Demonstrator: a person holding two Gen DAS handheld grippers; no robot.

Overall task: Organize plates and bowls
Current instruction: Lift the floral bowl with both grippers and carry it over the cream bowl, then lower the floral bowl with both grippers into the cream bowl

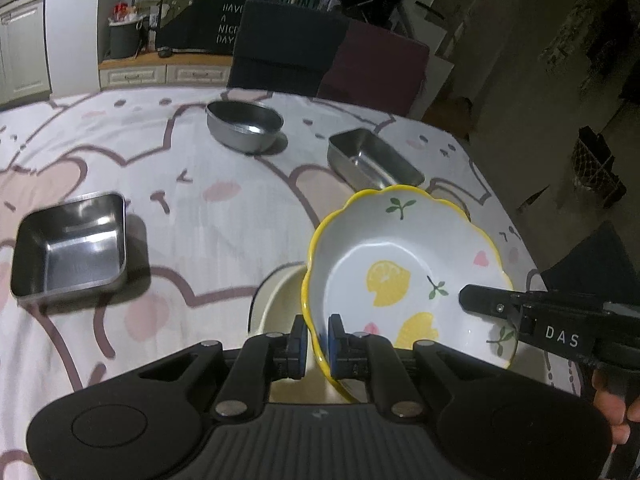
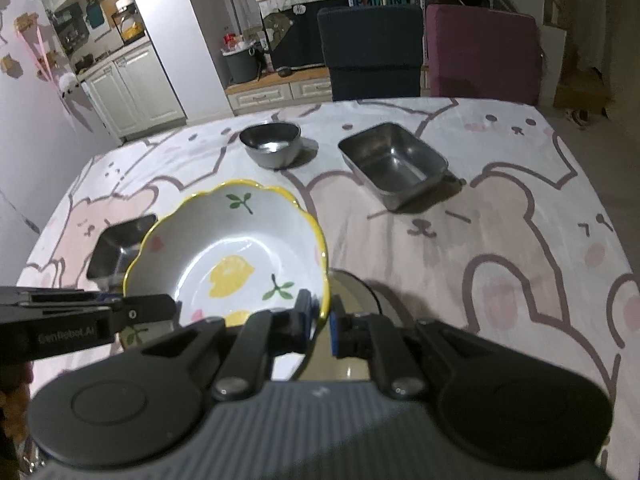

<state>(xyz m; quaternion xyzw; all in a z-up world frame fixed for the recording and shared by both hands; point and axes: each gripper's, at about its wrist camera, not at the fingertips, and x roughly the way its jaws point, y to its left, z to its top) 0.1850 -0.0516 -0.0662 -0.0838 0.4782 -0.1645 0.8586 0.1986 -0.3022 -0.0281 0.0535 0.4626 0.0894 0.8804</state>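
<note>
Both tongs — left gripper (image 1: 318, 336) and right gripper (image 2: 320, 316) — clench opposite rims of the lemon bowl (image 1: 404, 276), held over a cream dish (image 1: 276, 304) just beneath them — three steel containers beyond remain unsorted.

Left gripper (image 1: 318, 344) clamps the near rim of the lemon-patterned bowl (image 1: 404, 276), held tilted above a cream dish (image 1: 276, 304). Right gripper (image 1: 480, 300) grips its far rim. Three steel containers stand on the bench (image 1: 200, 208).

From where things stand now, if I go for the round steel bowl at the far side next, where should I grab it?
Take the round steel bowl by its rim, one finger inside and one outside, coming down from above on its near edge. It sits upright and open, its wall is thin, and it stands apart from the rectangular steel tray beside it.
</note>
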